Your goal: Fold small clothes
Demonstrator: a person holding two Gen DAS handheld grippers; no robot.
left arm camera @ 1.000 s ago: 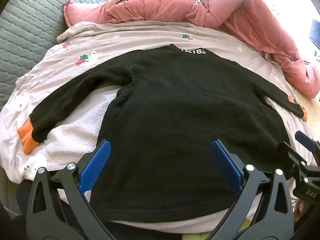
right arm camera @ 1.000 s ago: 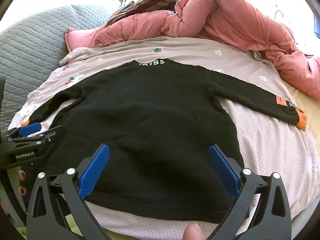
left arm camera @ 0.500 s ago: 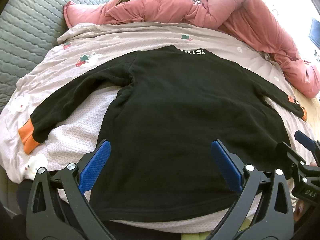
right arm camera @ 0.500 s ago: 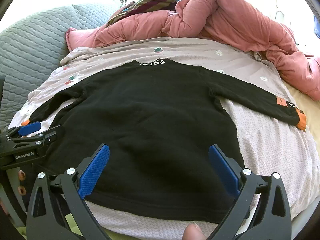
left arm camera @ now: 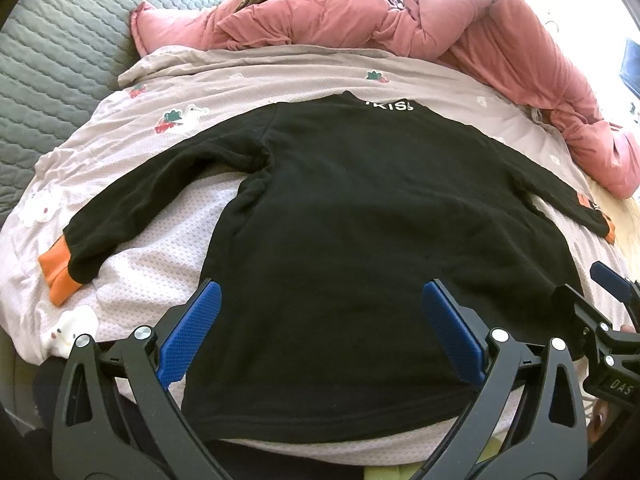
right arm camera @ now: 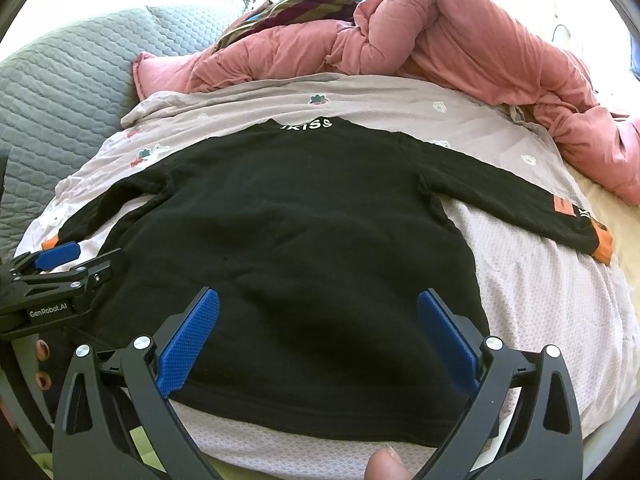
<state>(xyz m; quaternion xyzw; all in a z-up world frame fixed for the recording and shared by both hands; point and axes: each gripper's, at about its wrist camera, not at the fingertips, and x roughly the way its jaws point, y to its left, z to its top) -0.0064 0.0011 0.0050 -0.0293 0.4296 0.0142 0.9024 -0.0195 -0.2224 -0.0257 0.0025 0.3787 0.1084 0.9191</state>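
Black sweater (left arm camera: pixel 360 240) lies flat; both my grippers, left (left arm camera: pixel 320 336) and right (right arm camera: pixel 320 340), hang released over its hem. I'd grab the 9 o'clock sleeve (left arm camera: pixel 132 216) first and fold inward.

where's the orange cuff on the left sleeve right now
In the left wrist view, the orange cuff lies at far left on the pale printed blanket, ending the black fleece top's spread sleeve.

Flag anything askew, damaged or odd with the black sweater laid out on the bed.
Nothing stands out. The black long-sleeved sweater lies flat on the pale printed sheet, both sleeves spread; the left gripper and right gripper are open over its hem.
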